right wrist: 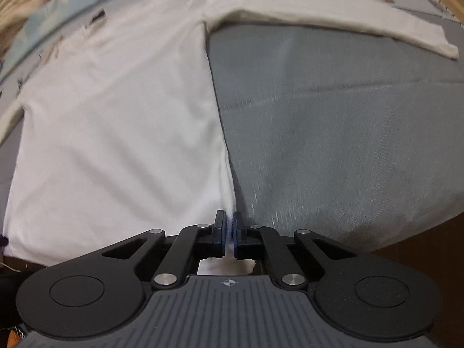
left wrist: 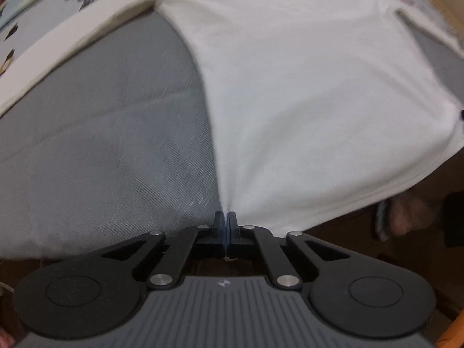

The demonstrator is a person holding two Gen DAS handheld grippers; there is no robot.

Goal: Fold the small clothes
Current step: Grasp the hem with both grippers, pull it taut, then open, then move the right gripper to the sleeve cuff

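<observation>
Left gripper (left wrist: 225, 220) clenched on hem corner of white shirt (left wrist: 304, 92), garment fanning toward 1 o'clock over grey cloth (left wrist: 101, 133); right gripper (right wrist: 229, 221) clenched on opposite corner, shirt spreading toward 10 o'clock, sleeve (right wrist: 333, 17) at 1 o'clock

Soft, dim indoor light; motion-blurred fabric, strong fisheye bending at edges.
</observation>
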